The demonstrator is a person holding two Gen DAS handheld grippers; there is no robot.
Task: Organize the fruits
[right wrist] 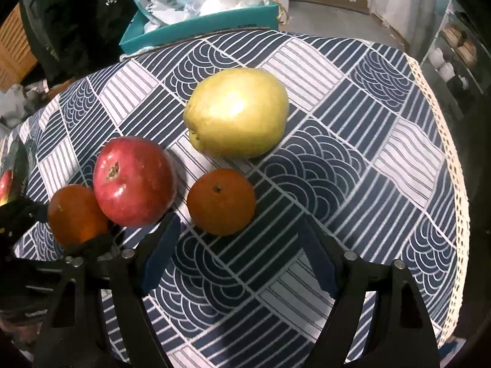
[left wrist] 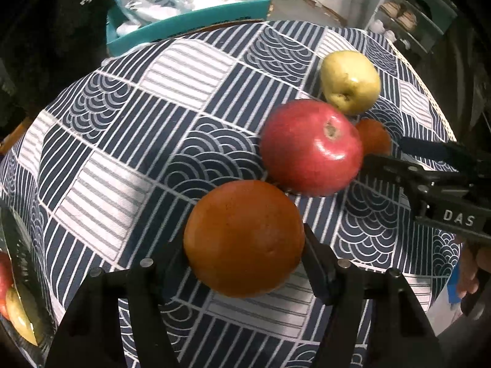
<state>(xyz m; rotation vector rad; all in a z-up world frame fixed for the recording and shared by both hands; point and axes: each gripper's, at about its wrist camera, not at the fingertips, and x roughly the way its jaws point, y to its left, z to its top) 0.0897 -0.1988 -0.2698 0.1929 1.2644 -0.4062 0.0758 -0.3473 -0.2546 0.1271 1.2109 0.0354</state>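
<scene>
The left gripper [left wrist: 244, 263] jaws close around the near orange [left wrist: 244, 239] on the worktop [left wrist: 138, 141]; the right gripper [right wrist: 236, 263], jaws open, hovers by the small orange [right wrist: 221, 201]. Firm, smooth-skinned (likely to roll): grip across the middle

Left gripper [left wrist: 244, 263]: pointed steeply down, its two black fingers set on either side of an orange [left wrist: 244, 237], pads against its flanks.
Right gripper [right wrist: 236, 251]: also tilted steeply down, jaws standing wide apart with nothing between the blue pads.
Hand [left wrist: 472, 273]: partly visible at the right edge of the left wrist view, holding the right gripper's handle.
</scene>
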